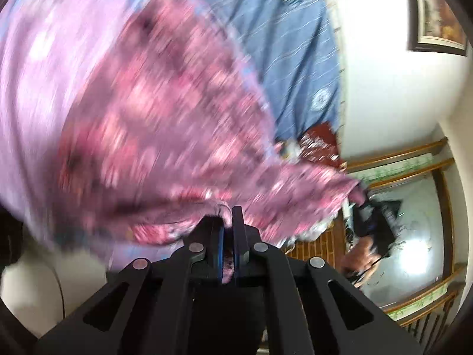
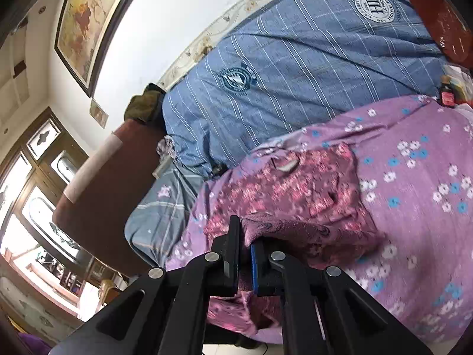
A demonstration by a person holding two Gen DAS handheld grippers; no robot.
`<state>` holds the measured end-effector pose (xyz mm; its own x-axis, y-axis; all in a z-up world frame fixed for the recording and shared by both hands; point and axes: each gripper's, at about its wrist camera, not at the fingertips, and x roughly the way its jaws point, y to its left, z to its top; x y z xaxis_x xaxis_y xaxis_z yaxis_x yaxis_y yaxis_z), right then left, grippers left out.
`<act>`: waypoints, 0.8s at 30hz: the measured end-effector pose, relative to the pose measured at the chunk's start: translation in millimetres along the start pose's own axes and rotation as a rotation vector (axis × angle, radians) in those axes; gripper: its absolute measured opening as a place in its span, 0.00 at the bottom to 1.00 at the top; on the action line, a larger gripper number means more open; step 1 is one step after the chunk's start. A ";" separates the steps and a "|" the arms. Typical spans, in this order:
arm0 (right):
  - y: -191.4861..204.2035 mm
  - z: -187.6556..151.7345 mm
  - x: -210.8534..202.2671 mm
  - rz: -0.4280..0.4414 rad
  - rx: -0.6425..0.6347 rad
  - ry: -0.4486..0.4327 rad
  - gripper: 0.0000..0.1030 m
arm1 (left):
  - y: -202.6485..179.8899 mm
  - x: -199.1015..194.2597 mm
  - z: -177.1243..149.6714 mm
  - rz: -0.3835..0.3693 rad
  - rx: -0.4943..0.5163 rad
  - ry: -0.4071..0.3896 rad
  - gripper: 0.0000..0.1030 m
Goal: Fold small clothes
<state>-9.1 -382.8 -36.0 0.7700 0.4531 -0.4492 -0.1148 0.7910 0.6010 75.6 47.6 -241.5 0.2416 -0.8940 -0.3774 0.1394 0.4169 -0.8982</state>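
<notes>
A small pink-and-maroon patterned garment hangs stretched over a purple flowered sheet on the bed. My left gripper is shut on one edge of the garment; the view is blurred by motion. My right gripper is shut on another bunched edge of the same garment. The right gripper and the hand that holds it show at the right of the left wrist view, at the far corner of the cloth.
A blue striped quilt lies across the bed beyond the sheet. A dark red headboard is at the left, a framed picture on the wall, a small bottle at the right, windows behind.
</notes>
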 end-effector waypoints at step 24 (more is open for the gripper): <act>-196.2 117.9 217.9 -0.233 0.348 -0.158 0.74 | 54.6 82.7 298.6 0.181 -0.100 -0.409 0.60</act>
<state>255.2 -487.7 -173.8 0.8398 0.1895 -0.5087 0.2702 0.6669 0.6944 389.9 45.5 -254.5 0.6154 -0.6614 -0.4287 -0.0285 0.5249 -0.8507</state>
